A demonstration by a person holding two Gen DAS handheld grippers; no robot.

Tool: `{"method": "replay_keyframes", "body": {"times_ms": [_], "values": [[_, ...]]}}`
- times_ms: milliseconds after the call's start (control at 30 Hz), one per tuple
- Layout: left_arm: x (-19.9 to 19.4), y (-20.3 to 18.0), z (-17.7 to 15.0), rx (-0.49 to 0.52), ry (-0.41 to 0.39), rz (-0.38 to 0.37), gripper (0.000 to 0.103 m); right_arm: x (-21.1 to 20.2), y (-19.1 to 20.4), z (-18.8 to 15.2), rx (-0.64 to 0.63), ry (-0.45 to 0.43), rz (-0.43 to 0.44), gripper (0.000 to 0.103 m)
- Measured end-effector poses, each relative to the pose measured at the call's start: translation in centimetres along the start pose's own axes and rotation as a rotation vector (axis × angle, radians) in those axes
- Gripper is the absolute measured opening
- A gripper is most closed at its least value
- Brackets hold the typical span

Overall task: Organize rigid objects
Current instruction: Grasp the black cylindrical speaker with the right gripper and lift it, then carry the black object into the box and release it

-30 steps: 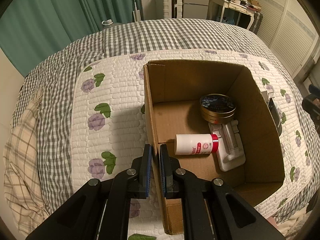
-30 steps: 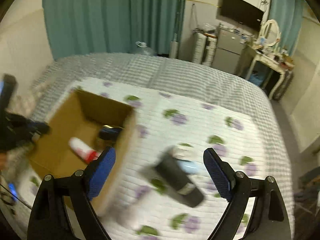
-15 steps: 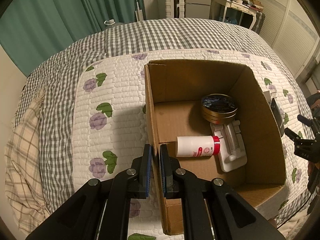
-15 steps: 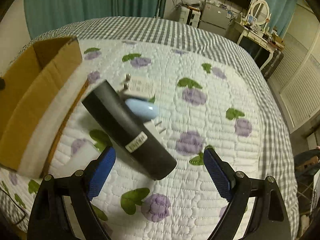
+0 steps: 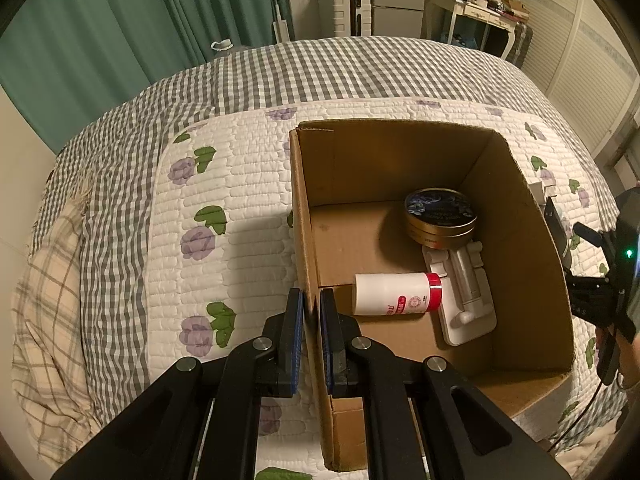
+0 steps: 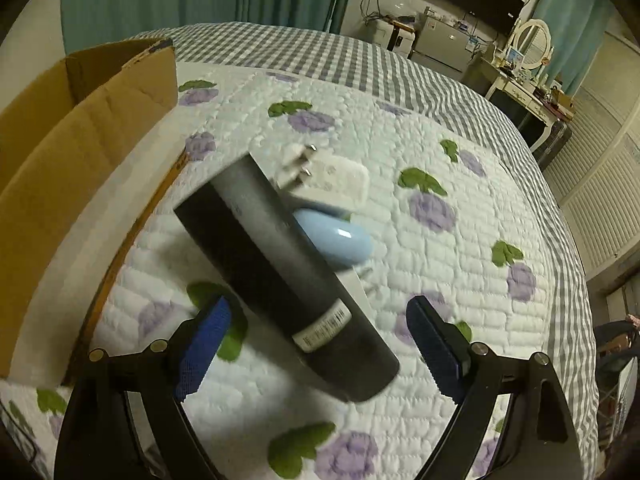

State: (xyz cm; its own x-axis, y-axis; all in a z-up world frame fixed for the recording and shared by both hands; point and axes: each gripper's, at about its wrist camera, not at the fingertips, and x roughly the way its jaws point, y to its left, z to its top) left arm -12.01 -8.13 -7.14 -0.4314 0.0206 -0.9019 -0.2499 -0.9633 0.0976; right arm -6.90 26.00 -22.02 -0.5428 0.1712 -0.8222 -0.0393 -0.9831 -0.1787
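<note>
Right wrist: black cylinder (image 6: 280,276) between spread right hand-held gripper (image 6: 320,344) pads, untouched

On a bed spread with a white floral quilt (image 5: 224,216) over a grey checked cover (image 5: 360,68), the left gripper (image 5: 311,312) clamps its blue-padded jaws on the near-left wall of an open cardboard box (image 5: 528,264). Inside the box lie a white bottle with a red cap (image 5: 394,294) on its side, a round dark tin (image 5: 440,216) and a white plastic holder (image 5: 464,300). The right gripper (image 5: 612,288) enters at the right edge, beyond the box's far wall. Green curtains (image 5: 120,40) hang behind.
</note>
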Motion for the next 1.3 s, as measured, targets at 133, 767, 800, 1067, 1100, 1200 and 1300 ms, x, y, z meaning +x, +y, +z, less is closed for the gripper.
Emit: {"method": "replay_keyframes", "body": {"times_ms": [133,767,800,1067,1100,1200,1300], "values": [[0.0,0.0,0.1,0.005,0.000,0.000,0.008,0.8,0.4,0.6,0.015,0.023,-0.007,0.062],[0.1,0.0,0.0,0.000,0.002,-0.007,0.008,-3.5,-1.8,-0.2,0.007,-0.049,0.019,0.033],[0.1,0.0,0.0,0.000,0.002,-0.007,0.008,-4.0,-2.1,-0.1,0.021,-0.051,0.036,0.033],[0.1,0.2,0.1,-0.005,0.002,-0.019,0.008,-10.4,-2.2,2.9,0.038,-0.141,0.121,0.032],[0.1,0.2,0.1,-0.007,0.004,-0.020,0.008,-11.6,-2.0,3.5,0.034,-0.162,0.133,0.032],[0.1,0.2,0.1,-0.001,0.004,-0.020,0.008,-15.1,-1.2,5.9,0.016,-0.227,0.179,0.033],[0.1,0.1,0.1,0.004,0.004,-0.019,0.008,-17.7,0.7,7.7,-0.023,-0.276,0.232,0.033]]}}
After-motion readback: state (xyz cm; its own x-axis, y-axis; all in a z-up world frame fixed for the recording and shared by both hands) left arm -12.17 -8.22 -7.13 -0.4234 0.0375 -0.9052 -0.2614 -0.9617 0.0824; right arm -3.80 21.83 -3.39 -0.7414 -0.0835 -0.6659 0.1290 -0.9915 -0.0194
